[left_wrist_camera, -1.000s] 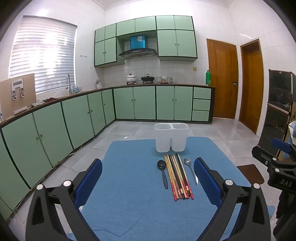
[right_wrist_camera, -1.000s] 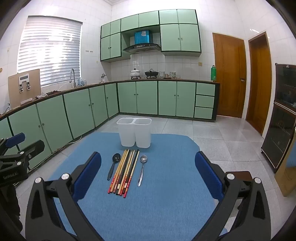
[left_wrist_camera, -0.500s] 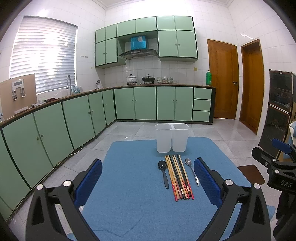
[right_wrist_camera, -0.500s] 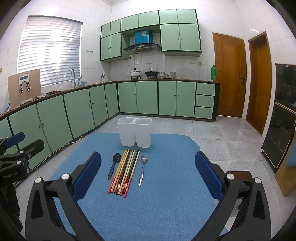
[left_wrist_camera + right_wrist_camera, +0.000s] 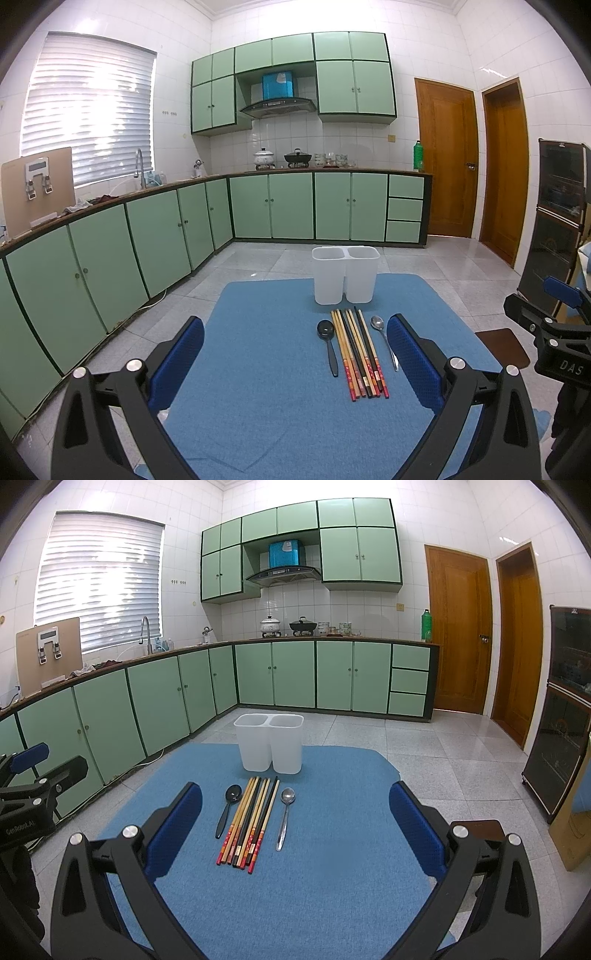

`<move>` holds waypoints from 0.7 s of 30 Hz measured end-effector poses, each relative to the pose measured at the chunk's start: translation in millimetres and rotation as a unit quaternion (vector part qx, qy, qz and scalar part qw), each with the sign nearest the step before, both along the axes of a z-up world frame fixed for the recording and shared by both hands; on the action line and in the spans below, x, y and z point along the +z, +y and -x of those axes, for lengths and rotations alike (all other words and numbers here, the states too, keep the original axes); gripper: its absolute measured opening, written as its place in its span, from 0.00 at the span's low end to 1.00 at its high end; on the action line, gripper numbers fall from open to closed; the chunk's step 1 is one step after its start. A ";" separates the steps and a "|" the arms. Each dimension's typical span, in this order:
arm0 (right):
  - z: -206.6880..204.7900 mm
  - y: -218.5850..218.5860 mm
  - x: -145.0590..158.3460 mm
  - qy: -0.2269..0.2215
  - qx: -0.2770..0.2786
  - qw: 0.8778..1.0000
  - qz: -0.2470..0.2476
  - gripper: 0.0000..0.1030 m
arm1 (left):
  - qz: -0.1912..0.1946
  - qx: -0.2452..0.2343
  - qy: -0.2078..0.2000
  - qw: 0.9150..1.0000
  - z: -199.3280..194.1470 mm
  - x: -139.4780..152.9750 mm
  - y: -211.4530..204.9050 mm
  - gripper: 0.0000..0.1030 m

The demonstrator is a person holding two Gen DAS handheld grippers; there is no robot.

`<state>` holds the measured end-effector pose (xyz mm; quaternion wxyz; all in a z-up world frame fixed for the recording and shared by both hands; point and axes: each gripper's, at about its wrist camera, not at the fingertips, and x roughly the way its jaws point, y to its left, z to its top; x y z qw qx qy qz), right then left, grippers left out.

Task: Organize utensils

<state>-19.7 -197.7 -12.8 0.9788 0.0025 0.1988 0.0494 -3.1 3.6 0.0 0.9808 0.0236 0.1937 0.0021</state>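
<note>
A big kitchen is seen, with green cupboards (image 5: 273,206) along the walls and two brown doors (image 5: 445,158) at the right. In front, a table is covered with a blue cloth (image 5: 266,369).

Two grippers are held above the near side of the cloth. The left gripper (image 5: 295,360) is spread wide, with nothing held between its blue pads (image 5: 177,360). The right gripper (image 5: 295,829) is spread wide too, and nothing is held in it. In the left view, the right gripper is seen at the far right edge; in the right view, the left gripper is seen at the far left edge.

A white holder (image 5: 269,742) with two cups is stood upright at the far side of the cloth. Nothing can be seen sticking out of its cups.

Just in front of the holder, the utensils are laid flat in a row. A bunch of chopsticks (image 5: 249,821) is placed in the middle, side by side and touching. A black spoon (image 5: 227,810) is laid just to the left of them. A silver spoon (image 5: 284,818) is laid just to the right, a little apart. The spoon bowls are pointed toward the holder.
</note>
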 end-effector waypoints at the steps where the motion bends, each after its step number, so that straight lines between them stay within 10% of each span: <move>1: 0.1 0.1 -0.1 0.000 0.000 1.000 0.000 0.95 | 0.000 0.000 0.000 1.000 0.1 0.0 0.0 0.94; 21: 0.3 -0.3 -1.0 0.000 -0.001 1.000 -0.001 0.95 | -0.002 0.001 0.001 1.000 -0.8 -0.2 -1.0 0.94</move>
